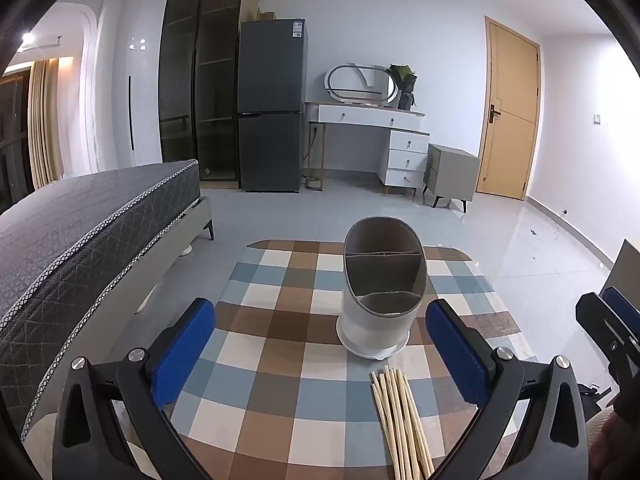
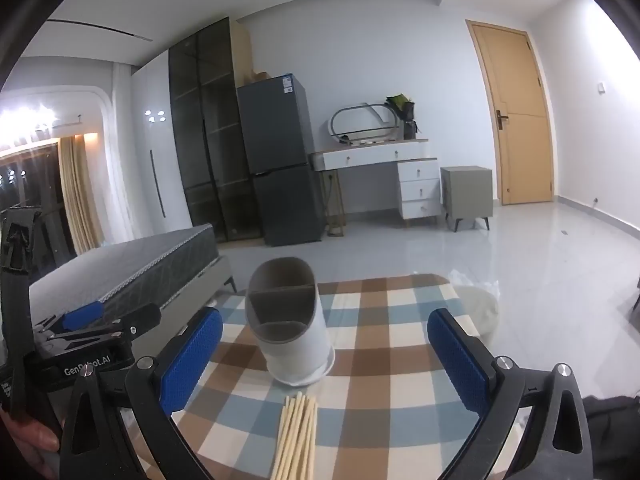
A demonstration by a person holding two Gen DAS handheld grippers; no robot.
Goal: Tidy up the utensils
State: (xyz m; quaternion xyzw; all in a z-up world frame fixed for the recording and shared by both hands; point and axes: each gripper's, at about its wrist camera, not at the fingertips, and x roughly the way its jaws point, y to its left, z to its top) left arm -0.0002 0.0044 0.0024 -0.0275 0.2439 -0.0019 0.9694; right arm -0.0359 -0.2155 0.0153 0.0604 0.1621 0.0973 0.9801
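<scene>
Left wrist: chopsticks (image 1: 400,420) before holder (image 1: 380,292) (upright)

Both wrist cameras look forward and slightly down along their fingers, close above the checkered table (image 1: 280,360), sharing the utensil holder (image 1: 380,292) and chopsticks (image 2: 296,436) ahead.

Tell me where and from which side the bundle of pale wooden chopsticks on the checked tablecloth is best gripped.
Probably near the tips of the bundle of pale wooden chopsticks, the end nearest the white oval utensil holder; the other end runs out of view. They lie flat and fanned on the checked tablecloth, so come from above with the open right gripper, fingers astride the bundle, squeezing across its width.
</scene>
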